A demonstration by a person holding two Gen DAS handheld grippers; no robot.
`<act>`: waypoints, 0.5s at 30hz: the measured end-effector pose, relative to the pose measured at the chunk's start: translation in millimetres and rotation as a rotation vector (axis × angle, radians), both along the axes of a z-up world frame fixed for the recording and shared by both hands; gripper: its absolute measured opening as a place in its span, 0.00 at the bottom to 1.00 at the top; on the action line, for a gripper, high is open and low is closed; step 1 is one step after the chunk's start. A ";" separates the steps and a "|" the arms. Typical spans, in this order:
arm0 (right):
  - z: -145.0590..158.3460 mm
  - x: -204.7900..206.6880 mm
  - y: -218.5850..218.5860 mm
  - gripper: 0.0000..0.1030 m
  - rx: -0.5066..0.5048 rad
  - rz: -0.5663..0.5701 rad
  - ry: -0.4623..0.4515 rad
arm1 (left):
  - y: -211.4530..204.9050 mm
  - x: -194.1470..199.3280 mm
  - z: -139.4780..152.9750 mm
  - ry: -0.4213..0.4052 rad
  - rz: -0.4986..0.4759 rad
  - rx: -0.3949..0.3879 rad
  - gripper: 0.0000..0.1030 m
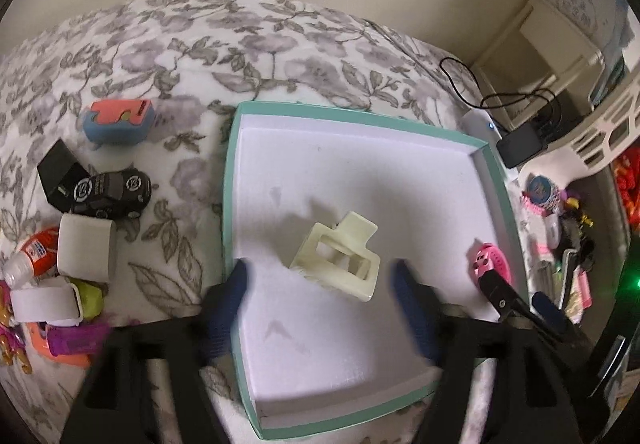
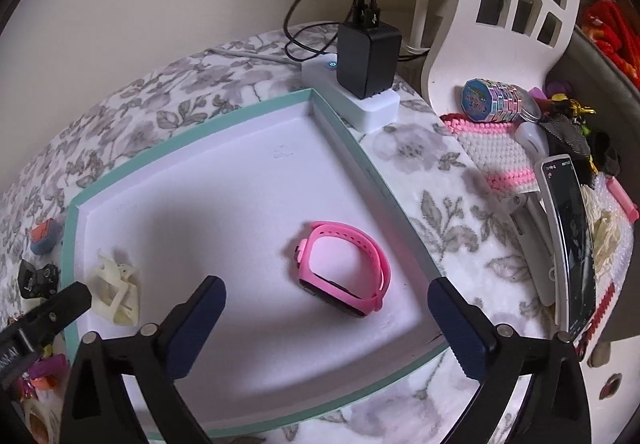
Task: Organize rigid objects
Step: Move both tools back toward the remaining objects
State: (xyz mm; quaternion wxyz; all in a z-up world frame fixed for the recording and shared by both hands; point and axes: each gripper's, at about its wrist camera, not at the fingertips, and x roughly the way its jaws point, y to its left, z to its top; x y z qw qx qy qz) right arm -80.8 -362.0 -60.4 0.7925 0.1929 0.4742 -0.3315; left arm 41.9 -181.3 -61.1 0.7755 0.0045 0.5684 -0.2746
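The shallow cardboard box lid with the mint-green rim and smooth white floor [image 1: 236, 180] lies open on the flowered fleece blanket [image 1: 192, 44]. It holds two things, well apart. The cream plastic claw hair clip with rectangular cut-outs [image 1: 340, 256] lies on its side toward the left of the floor, and the pink rubbery kids' watch with a looped strap and dark face [image 2: 344, 276] lies nearer the right wall.

My left gripper [image 1: 320, 276] hangs over the lid with its blue-padded fingers [image 1: 236, 284] spread wide, the clip lying between and just ahead of them; nothing is pinched. My right gripper [image 2: 328, 304] is likewise spread, its ribbed blue pads [image 2: 204, 308] on either side of the watch without touching it.

Left of the lid, on the blanket, sit a blocky pink-and-blue foam piece [image 1: 120, 120], a glossy black toy car with round white markings [image 1: 112, 192], a matte black wedge-shaped box [image 1: 58, 172] and a white rounded plastic cup-like case [image 1: 86, 244], with a jumble of small bright plastic bits below them.

Beside the lid's far right corner a white power strip [image 2: 368, 108] carries a black charger block [image 2: 368, 60] with looping cables. Farther right stand a white slotted plastic basket [image 2: 512, 4] and a pink-and-white woven pouch [image 2: 496, 152].
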 end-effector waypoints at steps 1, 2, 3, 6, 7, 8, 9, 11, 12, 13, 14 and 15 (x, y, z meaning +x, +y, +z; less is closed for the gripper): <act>0.9 -0.5 0.8 1.00 -0.001 0.001 -0.004 | 3.5 1.8 0.4 0.007 0.010 -0.016 0.83; 2.0 -1.1 2.0 1.00 -0.003 0.002 -0.010 | 7.3 4.1 1.0 0.017 0.023 -0.028 0.83; 3.2 -1.6 3.8 1.00 -0.005 0.004 -0.015 | 10.3 5.6 1.9 0.023 0.032 -0.035 0.83; 7.6 -2.4 9.0 1.00 -0.017 0.011 -0.030 | 22.7 11.6 5.8 0.026 0.084 -0.037 0.83; 9.2 -2.5 10.9 1.00 -0.019 0.013 -0.036 | 27.2 13.4 6.9 0.023 0.099 -0.044 0.83; 11.3 -2.6 12.9 1.00 -0.020 0.015 -0.046 | 30.5 14.9 7.9 0.019 0.109 -0.046 0.83; 12.8 -2.5 14.3 1.00 -0.020 0.017 -0.053 | 34.4 16.8 9.9 0.010 0.119 -0.046 0.83; 17.5 -2.0 19.1 1.00 -0.019 0.024 -0.077 | 43.3 19.6 18.8 -0.043 0.143 -0.035 0.83; 19.7 -1.2 21.7 1.00 -0.014 0.032 -0.092 | 46.7 21.0 23.1 -0.073 0.151 -0.022 0.83; 21.4 0.2 24.7 1.00 0.002 0.046 -0.111 | 50.7 22.4 27.9 -0.110 0.162 -0.006 0.83; 22.1 1.3 27.0 1.00 0.019 0.056 -0.125 | 55.3 23.8 33.6 -0.155 0.174 0.013 0.84; 22.2 3.0 30.5 1.00 0.039 0.066 -0.139 | 59.9 25.7 37.5 -0.186 0.185 0.025 0.85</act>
